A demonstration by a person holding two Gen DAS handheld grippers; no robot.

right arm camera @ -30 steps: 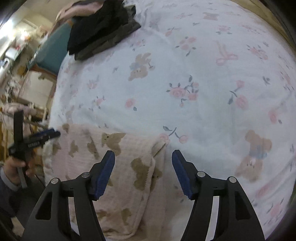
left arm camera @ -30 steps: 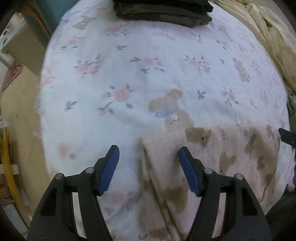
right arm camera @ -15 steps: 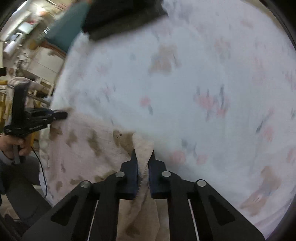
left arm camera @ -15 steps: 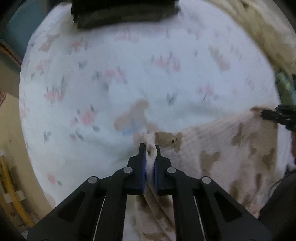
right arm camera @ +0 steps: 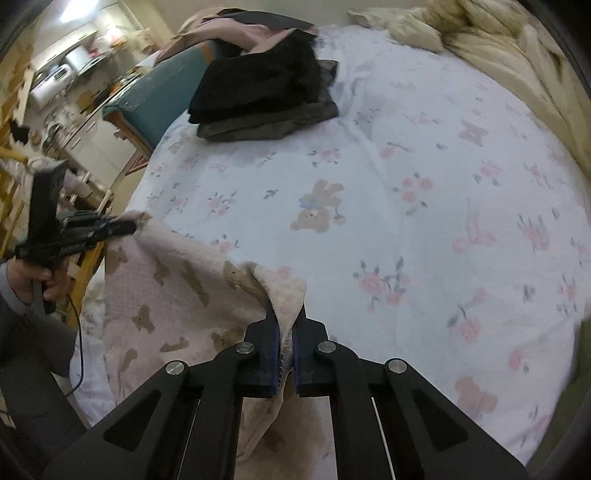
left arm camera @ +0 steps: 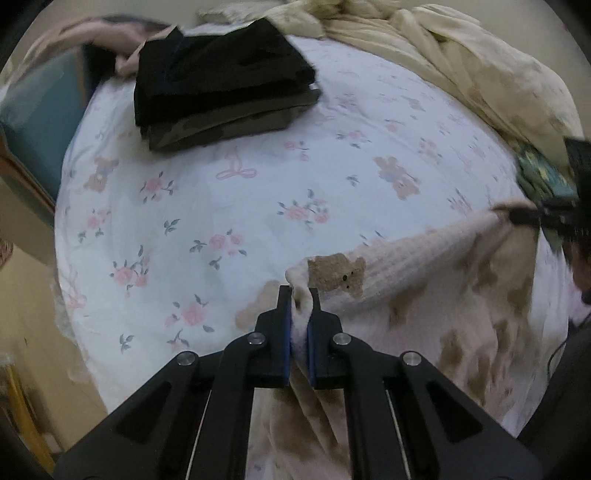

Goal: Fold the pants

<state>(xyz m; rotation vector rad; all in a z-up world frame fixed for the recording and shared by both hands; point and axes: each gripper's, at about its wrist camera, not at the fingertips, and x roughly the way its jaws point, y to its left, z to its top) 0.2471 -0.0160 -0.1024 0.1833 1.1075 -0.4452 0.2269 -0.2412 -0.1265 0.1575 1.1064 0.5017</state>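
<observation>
On a bed sheet (left arm camera: 258,206) printed with roses, bows and teddy bears, pale pink pants (left arm camera: 424,295) patterned with brown bears lie at the near edge, their top hem lifted clear of the sheet. Both hand-held tools have just clamped down on that hem: the left gripper (left arm camera: 299,291) pinches one corner of the pants, the right gripper (right arm camera: 286,314) pinches the other, cloth bunched between each pair of blue-padded fingers. Across the sheet from the pants, well apart, sits a stack of folded dark clothes (left arm camera: 221,85), black on top and olive beneath. Beyond the stack lies a rumpled cream blanket (left arm camera: 480,74), running along the sheet's far side. Beside the stack, off the sheet's edge, a teal chair (right arm camera: 162,99) carries a heap of pink cloth (right arm camera: 229,33). Between pants and stack the sheet lies open. A hand (right arm camera: 33,280) grips the left tool's handle; white lettering on that tool is too blurred to read.
</observation>
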